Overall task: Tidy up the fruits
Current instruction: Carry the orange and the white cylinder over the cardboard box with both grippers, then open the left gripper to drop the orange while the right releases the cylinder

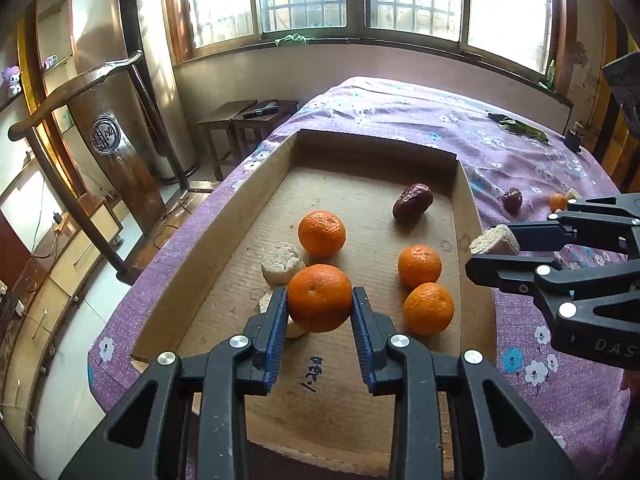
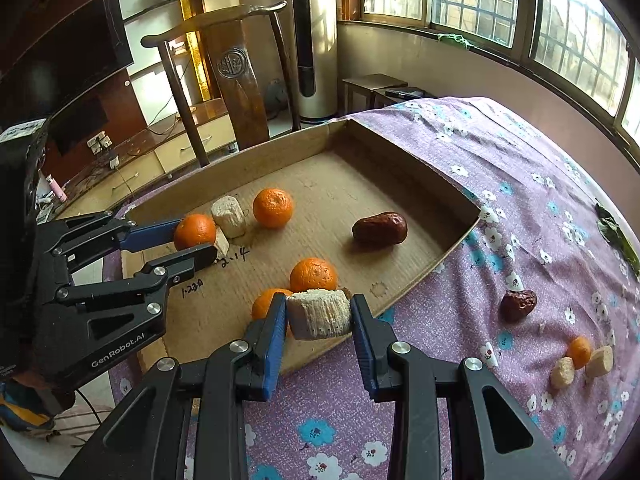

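Observation:
My left gripper (image 1: 319,300) is shut on an orange (image 1: 319,298) inside the shallow cardboard tray (image 1: 372,148); it also shows in the right wrist view (image 2: 192,244). My right gripper (image 2: 319,314) is shut on a pale cylindrical chunk (image 2: 319,314), held over the tray's right edge; it also shows in the left wrist view (image 1: 486,254). In the tray lie three more oranges (image 1: 321,233) (image 1: 419,266) (image 1: 429,308), a red date (image 1: 413,202) and pale chunks (image 1: 281,263). On the cloth lie another date (image 2: 518,305), a small orange (image 2: 579,352) and two pale chunks (image 2: 599,361).
The tray sits on a table with a purple flowered cloth (image 2: 500,168). A green leaf (image 2: 618,240) lies at the cloth's far right. A wooden chair (image 2: 240,76) and low stools (image 1: 244,120) stand beyond the table's left edge.

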The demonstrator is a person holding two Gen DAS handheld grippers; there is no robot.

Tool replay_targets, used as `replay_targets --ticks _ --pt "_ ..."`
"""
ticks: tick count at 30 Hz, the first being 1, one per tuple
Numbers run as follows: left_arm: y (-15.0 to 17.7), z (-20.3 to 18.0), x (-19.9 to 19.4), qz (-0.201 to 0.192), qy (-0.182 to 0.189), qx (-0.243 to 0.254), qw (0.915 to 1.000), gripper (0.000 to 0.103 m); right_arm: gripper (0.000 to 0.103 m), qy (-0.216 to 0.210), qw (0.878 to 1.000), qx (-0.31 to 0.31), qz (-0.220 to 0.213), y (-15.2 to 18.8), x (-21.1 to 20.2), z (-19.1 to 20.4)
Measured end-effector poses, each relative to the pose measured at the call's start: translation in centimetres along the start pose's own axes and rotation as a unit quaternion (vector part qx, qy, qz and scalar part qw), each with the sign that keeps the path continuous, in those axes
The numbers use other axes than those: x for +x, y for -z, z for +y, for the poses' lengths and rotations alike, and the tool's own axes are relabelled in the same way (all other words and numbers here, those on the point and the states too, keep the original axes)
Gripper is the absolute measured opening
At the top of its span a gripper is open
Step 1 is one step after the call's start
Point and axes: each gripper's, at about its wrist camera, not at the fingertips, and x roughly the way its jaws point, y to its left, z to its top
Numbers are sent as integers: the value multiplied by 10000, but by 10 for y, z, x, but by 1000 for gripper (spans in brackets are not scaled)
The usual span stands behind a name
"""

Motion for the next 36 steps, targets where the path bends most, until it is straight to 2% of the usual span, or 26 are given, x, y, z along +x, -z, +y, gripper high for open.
replay_targets --ticks 10,16,29,31,32,33,36 --pt "-2 1 11 81 12 -61 9999 30 35 -49 9998 92 155 -18 30 -10" --pt "-3 -5 15 101 0 -15 9999 30 35 -34 9993 351 159 -22 44 -24" --pt "-2 -14 18 70 -258 8 9996 32 35 -87 9970 763 69 -23 64 -39" --pt "-2 -14 17 73 -275 -18 9996 33 38 -105 9966 812 57 -21 61 -40" --pt "-2 -15 17 80 -279 -30 9996 38 39 -103 9966 819 28 -20 59 -41" --pt "-2 -15 17 78 -272 -46 9996 48 43 -93 9965 829 -3 -20 56 -41" --pt "0 -16 12 -15 -326 -63 9994 57 48 -59 9966 820 -48 -17 48 -38"
